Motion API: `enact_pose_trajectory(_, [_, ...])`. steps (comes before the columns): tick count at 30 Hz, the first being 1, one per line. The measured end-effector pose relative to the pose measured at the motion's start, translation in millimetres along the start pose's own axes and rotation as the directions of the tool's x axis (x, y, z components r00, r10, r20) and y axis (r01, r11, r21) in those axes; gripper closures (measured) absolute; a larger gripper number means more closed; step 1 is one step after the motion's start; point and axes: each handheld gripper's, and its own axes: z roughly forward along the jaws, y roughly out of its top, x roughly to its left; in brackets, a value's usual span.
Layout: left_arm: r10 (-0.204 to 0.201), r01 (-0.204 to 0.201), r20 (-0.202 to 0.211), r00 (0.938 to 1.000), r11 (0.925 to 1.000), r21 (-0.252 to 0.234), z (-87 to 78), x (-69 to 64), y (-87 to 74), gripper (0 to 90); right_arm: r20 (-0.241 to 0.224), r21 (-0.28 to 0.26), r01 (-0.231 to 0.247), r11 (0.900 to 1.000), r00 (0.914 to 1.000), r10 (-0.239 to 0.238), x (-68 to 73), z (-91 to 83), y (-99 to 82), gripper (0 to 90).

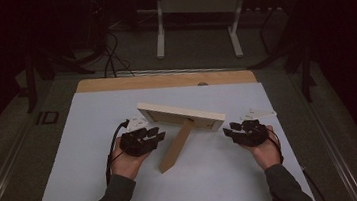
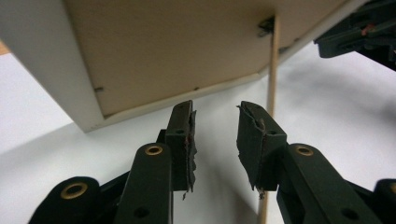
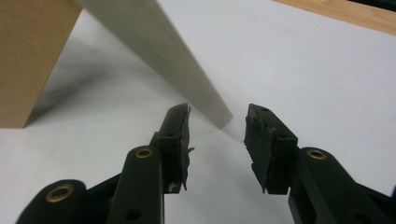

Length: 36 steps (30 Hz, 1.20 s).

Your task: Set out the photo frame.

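A pale wooden picture frame point(image 1: 180, 114) stands on the white sheet, leaning on its brown back stand point(image 1: 176, 146). My left gripper point(image 1: 143, 133) is at the frame's left end, its jaws open and empty. In the left gripper view the frame's brown back point(image 2: 177, 46) hangs just above and beyond the left gripper point(image 2: 215, 126), with the thin stand point(image 2: 272, 70) to the right. My right gripper point(image 1: 242, 125) sits at the frame's right end. In the right gripper view the frame's pale edge point(image 3: 173, 51) ends just ahead of the open right gripper point(image 3: 217, 126), untouched.
The white sheet point(image 1: 98, 164) covers most of a wooden table point(image 1: 164, 80). A white-legged desk point(image 1: 197, 8) and floor cables point(image 1: 111, 57) lie beyond the far edge. In the left gripper view the other gripper point(image 2: 364, 32) shows at top right.
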Motion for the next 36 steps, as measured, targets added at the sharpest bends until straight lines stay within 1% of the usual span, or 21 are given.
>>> enact_pose_trajectory(2, [0.000,0.000,-0.011,0.9999,1.0000,0.002,1.5,4.1,0.6,67.0,0.001,-0.007,-0.008,0.9999,1.0000,0.008,-2.3,-0.4,0.0,60.6])
enact_pose_trajectory(5, [-0.016,0.016,-0.019,0.9997,0.9999,0.003,3.5,10.7,0.6,66.9,0.004,-0.011,-0.019,0.9998,0.9998,0.019,-5.1,-0.8,0.8,62.8])
enact_pose_trajectory(9, [-0.023,0.023,-0.033,0.9992,0.9997,-0.003,6.4,16.6,2.8,66.8,0.023,-0.029,-0.032,0.9990,0.9992,0.033,-8.5,-0.2,3.9,63.3])
enact_pose_trajectory(10, [-0.024,0.024,-0.037,0.9990,0.9997,-0.004,7.0,17.2,3.6,66.8,0.026,-0.032,-0.037,0.9988,0.9990,0.038,-9.2,0.1,5.0,64.7])
enact_pose_trajectory(12, [-0.020,0.019,-0.053,0.9984,0.9998,-0.004,8.6,18.7,6.5,67.2,0.015,-0.037,-0.036,0.9987,0.9992,0.037,-9.4,1.7,6.8,68.5])
enact_pose_trajectory(17, [-0.030,0.029,-0.071,0.9971,0.9994,-0.019,11.7,21.2,11.4,69.6,0.013,-0.046,-0.034,0.9984,0.9993,0.034,-7.5,7.9,10.6,84.3])
enact_pose_trajectory(20, [-0.028,0.026,-0.086,0.9959,0.9994,-0.021,12.8,21.2,12.4,71.8,0.008,-0.039,-0.026,0.9989,0.9996,0.026,-5.6,11.8,11.8,89.7])
enact_pose_trajectory(23, [-0.018,0.016,-0.120,0.9926,0.9996,-0.023,13.1,20.3,12.6,76.9,0.007,-0.032,-0.015,0.9994,0.9999,0.016,-4.4,15.4,12.8,90.0])
enact_pose_trajectory(25, [-0.007,0.005,-0.138,0.9905,0.9998,-0.019,12.9,19.4,12.7,82.7,0.008,-0.032,-0.021,0.9993,0.9997,0.021,-4.4,16.7,13.2,90.0])
enact_pose_trajectory(28, [-0.011,0.007,-0.148,0.9889,0.9995,-0.031,13.5,18.9,13.7,90.0,0.012,-0.038,-0.033,0.9987,0.9994,0.034,-5.8,18.6,13.9,90.0])
enact_pose_trajectory(30, [-0.013,0.008,-0.150,0.9887,0.9995,-0.030,13.9,19.3,13.9,90.0,0.014,-0.040,-0.036,0.9986,0.9993,0.036,-5.8,19.2,14.6,90.0])
enact_pose_trajectory(32, [-0.026,0.022,-0.156,0.9875,0.9993,-0.030,15.9,20.7,14.2,90.0,0.013,-0.043,-0.038,0.9984,0.9992,0.039,-5.5,19.9,15.3,90.0])
enact_pose_trajectory(36, [-0.038,0.032,-0.165,0.9856,0.9988,-0.037,16.8,22.0,14.5,90.0,0.012,-0.044,-0.041,0.9982,0.9990,0.042,-5.5,20.8,16.5,90.0])
